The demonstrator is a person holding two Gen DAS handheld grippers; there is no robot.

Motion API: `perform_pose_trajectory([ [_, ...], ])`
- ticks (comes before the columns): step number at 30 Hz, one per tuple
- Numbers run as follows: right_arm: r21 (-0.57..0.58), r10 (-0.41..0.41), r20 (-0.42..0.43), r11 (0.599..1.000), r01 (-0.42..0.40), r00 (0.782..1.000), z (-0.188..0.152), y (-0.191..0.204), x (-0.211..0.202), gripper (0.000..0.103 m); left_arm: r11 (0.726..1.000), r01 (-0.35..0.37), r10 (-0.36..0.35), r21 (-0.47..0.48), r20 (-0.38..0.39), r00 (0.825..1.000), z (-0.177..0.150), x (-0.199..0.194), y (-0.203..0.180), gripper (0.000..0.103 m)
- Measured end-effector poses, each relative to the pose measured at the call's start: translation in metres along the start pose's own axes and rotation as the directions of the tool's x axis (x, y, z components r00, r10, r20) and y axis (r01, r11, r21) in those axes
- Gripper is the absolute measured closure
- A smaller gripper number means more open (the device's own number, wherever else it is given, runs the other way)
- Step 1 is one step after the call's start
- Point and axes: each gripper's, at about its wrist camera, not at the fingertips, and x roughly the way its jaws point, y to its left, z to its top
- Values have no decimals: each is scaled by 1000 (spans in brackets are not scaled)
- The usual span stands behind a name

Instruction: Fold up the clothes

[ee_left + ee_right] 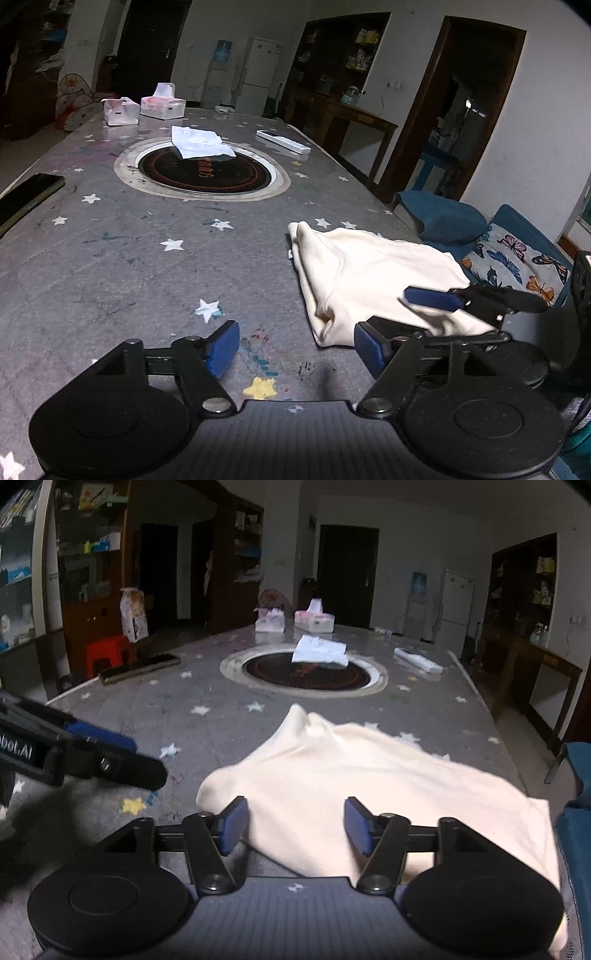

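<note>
phone (26, 197) lies at the far left edge of the star-patterned tabletop (147, 258). left hand-held gripper (295, 345) hovers over bare tabletop, blue pads spread apart, gripping nothing. to its right the cream garment (369, 273) lies folded near the tabletop's right edge. right hand-held gripper (295, 823) sits over the garment's near edge, pads apart, cloth between them unclamped.
</note>
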Motion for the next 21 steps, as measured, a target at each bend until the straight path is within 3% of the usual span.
perform_pose_trajectory([
  [5, 31, -59, 2, 998, 59, 998, 6, -7, 7, 32, 1000, -13, 13, -12, 10, 1000, -1, -5, 2, 24],
  [9, 19, -25, -27, 999, 26, 999, 4, -2, 16, 29, 1000, -23, 23, -16, 7, 1000, -3, -7, 1, 19],
  [17, 12, -43, -11, 999, 43, 999, 3, 2, 8, 12, 999, -31, 31, -29, 5, 1000, -6, -8, -1, 13],
  [19, 15, -55, -7, 998, 55, 998, 2, 1, 4, 3, 999, -34, 34, -30, 5, 999, -7, -9, -1, 11],
  [21, 19, -68, -4, 998, 68, 998, 0, -1, 1, 3, 999, -35, 35, -33, 2, 999, -8, -9, -2, 9],
])
